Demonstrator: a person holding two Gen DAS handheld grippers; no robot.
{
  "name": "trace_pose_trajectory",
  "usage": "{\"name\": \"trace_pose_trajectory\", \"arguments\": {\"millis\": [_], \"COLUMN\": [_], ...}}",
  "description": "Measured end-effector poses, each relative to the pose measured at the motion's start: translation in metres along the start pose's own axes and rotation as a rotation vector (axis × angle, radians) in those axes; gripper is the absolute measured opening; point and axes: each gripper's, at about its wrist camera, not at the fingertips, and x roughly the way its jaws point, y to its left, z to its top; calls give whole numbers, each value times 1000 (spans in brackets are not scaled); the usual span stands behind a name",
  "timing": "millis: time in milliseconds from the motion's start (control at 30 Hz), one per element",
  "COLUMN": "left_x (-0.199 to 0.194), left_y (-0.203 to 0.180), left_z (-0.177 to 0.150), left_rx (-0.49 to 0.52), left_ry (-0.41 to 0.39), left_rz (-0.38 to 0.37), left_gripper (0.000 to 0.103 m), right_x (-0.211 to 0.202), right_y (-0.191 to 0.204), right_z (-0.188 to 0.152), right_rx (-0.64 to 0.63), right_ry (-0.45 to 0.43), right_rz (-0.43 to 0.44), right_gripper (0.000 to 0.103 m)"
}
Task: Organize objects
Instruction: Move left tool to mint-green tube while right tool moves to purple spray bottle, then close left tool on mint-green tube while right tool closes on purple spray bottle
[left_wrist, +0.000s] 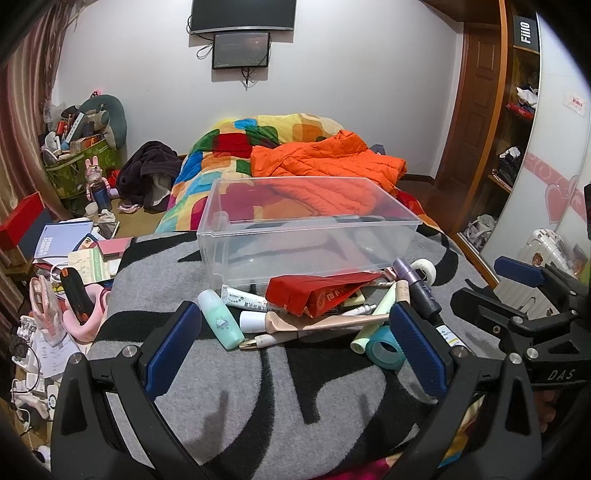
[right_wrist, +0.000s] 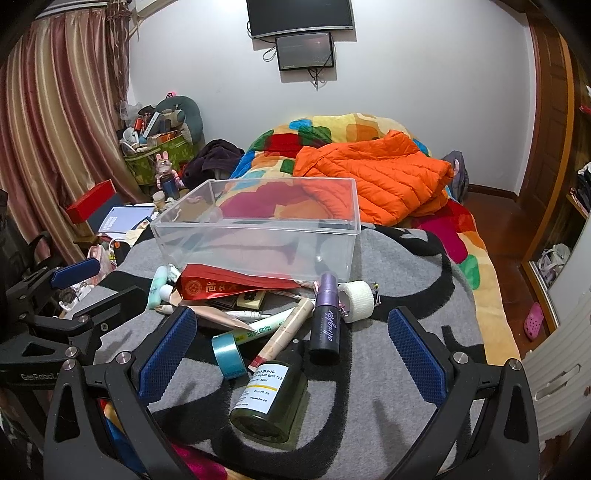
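The left gripper (left_wrist: 295, 341) and the right gripper (right_wrist: 291, 349) both hang low over the near edge of the grey blanket (right_wrist: 388, 266), side by side and just apart, each with its blue-padded fingers (left_wrist: 173, 343) spread wide and gripping nothing, pointing forward.

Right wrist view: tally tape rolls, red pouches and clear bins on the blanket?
Tape rolls: 2, teal roll and white roll
Red pouch: 1
Clear bin: 1
Total: 4
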Motion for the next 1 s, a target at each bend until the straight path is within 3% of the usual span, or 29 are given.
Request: {"name": "trace_pose_trajectory", "arguments": {"millis": [600,667,733,1000], "left_x": [4,5,8,29], "left_y": [8,11,16,54], "left_z": [-3,-5,-6,-10], "left_rx": [-26,-31,-36,-100], "left_ry": [-1,-4,11,79], "left_rz": [-14,-6,3,66], "left_gripper": [103,97,84,78], "right_x": [2,4,5,18], "right_y": [-3,-6,-10,-40], "right_z": [0,-1,-2,-5], "right_rx": [13,17,22,95], "right_ry": [4,1,0,39], "right_rz": [5,4,-2,-19], "right_gripper": [102,102,98,75]}}
